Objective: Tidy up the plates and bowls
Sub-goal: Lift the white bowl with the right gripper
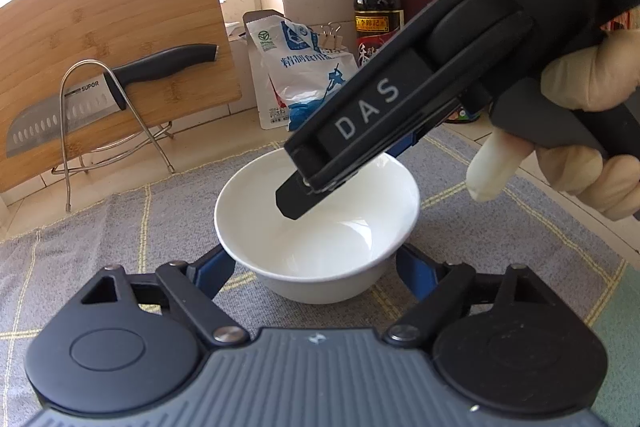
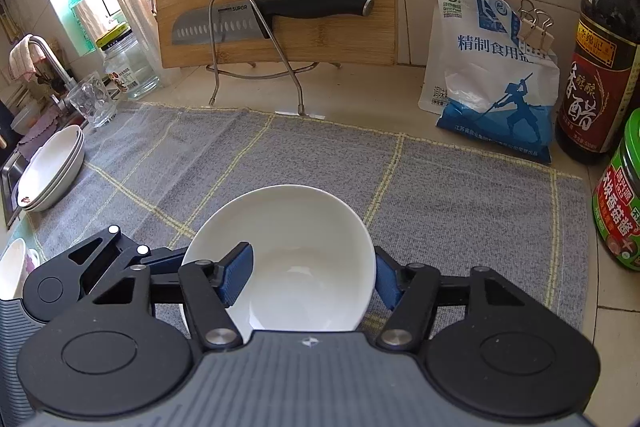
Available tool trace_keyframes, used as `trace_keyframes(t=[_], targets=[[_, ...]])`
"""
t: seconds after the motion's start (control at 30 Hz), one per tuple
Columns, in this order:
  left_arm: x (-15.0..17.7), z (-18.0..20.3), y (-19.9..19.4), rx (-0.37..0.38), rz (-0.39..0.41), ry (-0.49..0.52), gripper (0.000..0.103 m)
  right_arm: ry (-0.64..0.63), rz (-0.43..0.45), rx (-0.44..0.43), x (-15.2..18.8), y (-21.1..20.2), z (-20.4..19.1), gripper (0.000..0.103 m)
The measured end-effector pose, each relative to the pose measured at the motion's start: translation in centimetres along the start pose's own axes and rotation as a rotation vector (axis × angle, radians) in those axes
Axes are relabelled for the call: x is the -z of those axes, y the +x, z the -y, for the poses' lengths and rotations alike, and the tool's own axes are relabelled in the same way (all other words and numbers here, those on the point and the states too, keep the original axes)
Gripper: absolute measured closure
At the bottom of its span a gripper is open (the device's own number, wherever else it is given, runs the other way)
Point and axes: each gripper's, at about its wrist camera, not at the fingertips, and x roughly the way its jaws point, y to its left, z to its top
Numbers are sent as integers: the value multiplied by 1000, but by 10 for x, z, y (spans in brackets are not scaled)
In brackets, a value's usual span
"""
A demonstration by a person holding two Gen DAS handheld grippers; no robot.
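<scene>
On my far left, stacked plates (image 2: 50, 169) sat at the edge of the grey cloth (image 2: 280, 155). Mid-cloth on the table stood the white bowl (image 2: 288, 251). My left tongs (image 1: 316, 269) hugged its outer sides, blue pads touching both walls. My right tongs (image 2: 312, 277) pinched its rim, one finger (image 2: 236, 275) inside, one outside.
</scene>
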Motion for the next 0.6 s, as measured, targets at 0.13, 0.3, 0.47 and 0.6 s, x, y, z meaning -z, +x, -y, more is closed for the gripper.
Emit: trace_keyframes(t=[0.13, 0.3, 0.47, 0.6], targets=[[-1, 0, -4, -1, -5, 17, 16, 12, 1, -8, 1, -6, -3, 34], [-3, -2, -21, 17, -18, 34, 16, 53, 3, -26, 4, -20, -12, 34], [1, -4, -45, 36, -35, 46, 16, 62, -12, -33, 8, -36, -32, 34], [7, -13, -69, 62, -49, 37, 16, 62, -16, -47, 14, -49, -57, 34]])
